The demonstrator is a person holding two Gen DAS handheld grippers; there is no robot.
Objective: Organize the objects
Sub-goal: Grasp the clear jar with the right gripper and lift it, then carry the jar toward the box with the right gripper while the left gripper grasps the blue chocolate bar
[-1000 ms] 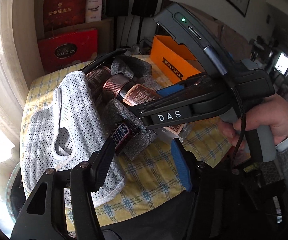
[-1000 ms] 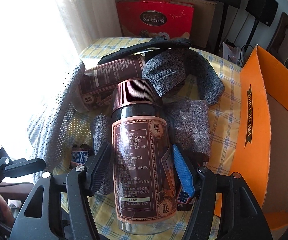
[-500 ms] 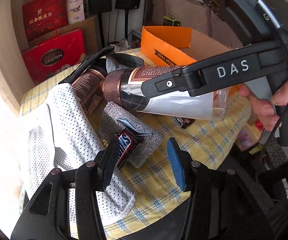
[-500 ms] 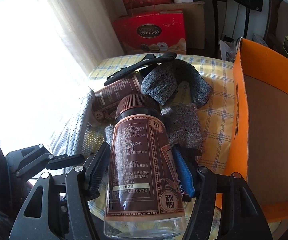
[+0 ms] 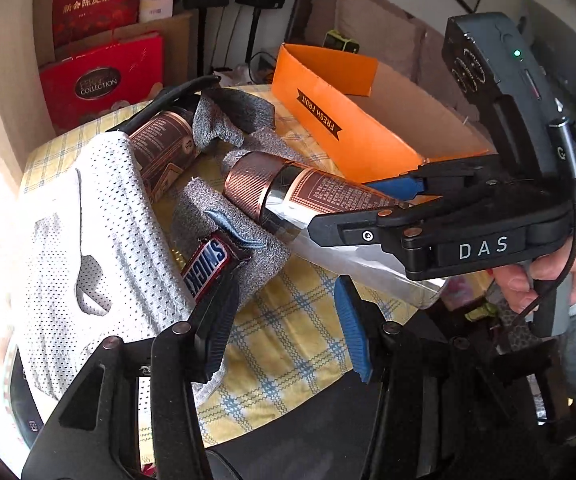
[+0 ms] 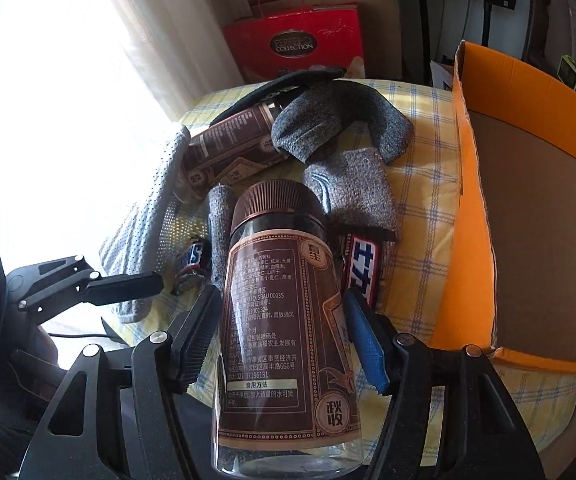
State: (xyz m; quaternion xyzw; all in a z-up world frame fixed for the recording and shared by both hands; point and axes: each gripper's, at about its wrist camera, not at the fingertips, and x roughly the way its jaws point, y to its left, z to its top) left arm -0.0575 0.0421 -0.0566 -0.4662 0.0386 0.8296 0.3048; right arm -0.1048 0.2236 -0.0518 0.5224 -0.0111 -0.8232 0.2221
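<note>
Desk under a yellow checked cloth, orange box open along its right side. White mesh cloth spread at left. Right claw clamped on a brown-lidded jar, held tilted above the desk beside the box. Second jar lying behind among grey socks. Left claw half open, empty, black finger touching a candy bar.
</note>
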